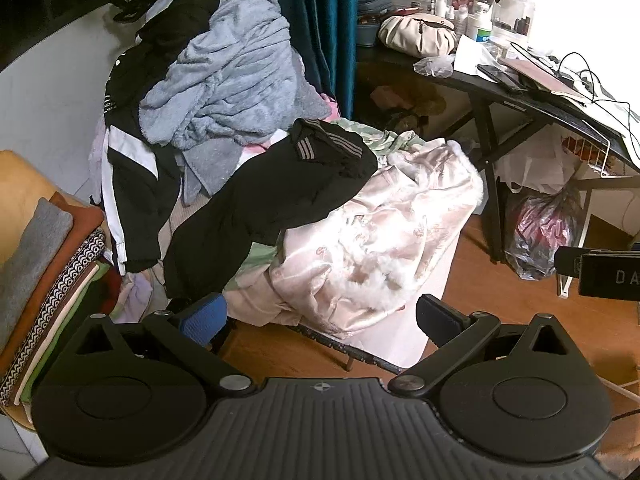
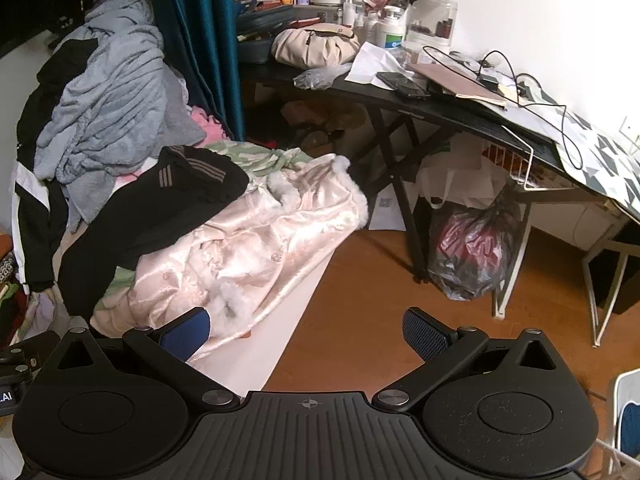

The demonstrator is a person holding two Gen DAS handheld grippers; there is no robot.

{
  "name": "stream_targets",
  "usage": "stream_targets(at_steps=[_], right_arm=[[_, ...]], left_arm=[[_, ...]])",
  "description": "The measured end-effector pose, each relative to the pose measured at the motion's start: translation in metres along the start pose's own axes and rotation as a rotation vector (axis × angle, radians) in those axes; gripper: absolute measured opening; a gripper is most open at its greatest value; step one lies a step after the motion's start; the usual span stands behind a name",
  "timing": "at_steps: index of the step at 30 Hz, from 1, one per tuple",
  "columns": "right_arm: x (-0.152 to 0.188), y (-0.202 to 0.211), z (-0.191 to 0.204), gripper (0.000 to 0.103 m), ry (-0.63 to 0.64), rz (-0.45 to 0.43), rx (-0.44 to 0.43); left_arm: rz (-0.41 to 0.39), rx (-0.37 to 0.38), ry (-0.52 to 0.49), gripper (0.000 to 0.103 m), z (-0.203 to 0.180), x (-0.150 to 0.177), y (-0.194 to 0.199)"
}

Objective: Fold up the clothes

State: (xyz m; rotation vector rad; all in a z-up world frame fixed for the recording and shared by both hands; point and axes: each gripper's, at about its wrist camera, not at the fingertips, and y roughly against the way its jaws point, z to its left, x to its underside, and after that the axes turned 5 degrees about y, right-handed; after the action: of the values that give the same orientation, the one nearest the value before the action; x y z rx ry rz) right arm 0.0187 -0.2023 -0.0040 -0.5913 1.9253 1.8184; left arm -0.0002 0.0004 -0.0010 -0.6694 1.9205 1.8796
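Fingers of left gripper (image 1: 322,316), right gripper (image 2: 306,330) spread, empty; black garment (image 1: 276,196) crumpled atop pile.

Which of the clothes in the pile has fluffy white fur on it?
The shiny pink satin jacket; the grey fleece and black trousers have none.

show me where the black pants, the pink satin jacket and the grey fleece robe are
black pants (image 1: 280,196), left wrist view, upper leg.
pink satin jacket (image 2: 256,248), right wrist view, front panel.
grey fleece robe (image 1: 228,80), left wrist view, bunched middle.
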Motion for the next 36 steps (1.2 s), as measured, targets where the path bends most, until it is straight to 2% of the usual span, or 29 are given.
stream_targets(at_steps=[2,9,26,36], right_arm=[[-0.001,-0.003,-0.002,0.102,-0.001,0.002,-0.002],[-0.006,-0.013,-0.008,0.102,-0.005,0.009,-0.011],[-0.024,-0.042,-0.01,0.102,-0.005,0.022,-0.054],[-0.041,-0.052,-0.018,0.102,-0.026,0.012,-0.064]], left_arm=[[0.024,-0.023,-0.016,0.102,-0.004,-0.005,-0.005],[0.003,-0.032,-0.006,0.102,-0.012,-0.007,-0.01],[0.037,-0.098,0.049,0.102,-0.002,-0.025,-0.031],[0.016,-0.106,0.076,0.102,0.0,-0.037,-0.035]])
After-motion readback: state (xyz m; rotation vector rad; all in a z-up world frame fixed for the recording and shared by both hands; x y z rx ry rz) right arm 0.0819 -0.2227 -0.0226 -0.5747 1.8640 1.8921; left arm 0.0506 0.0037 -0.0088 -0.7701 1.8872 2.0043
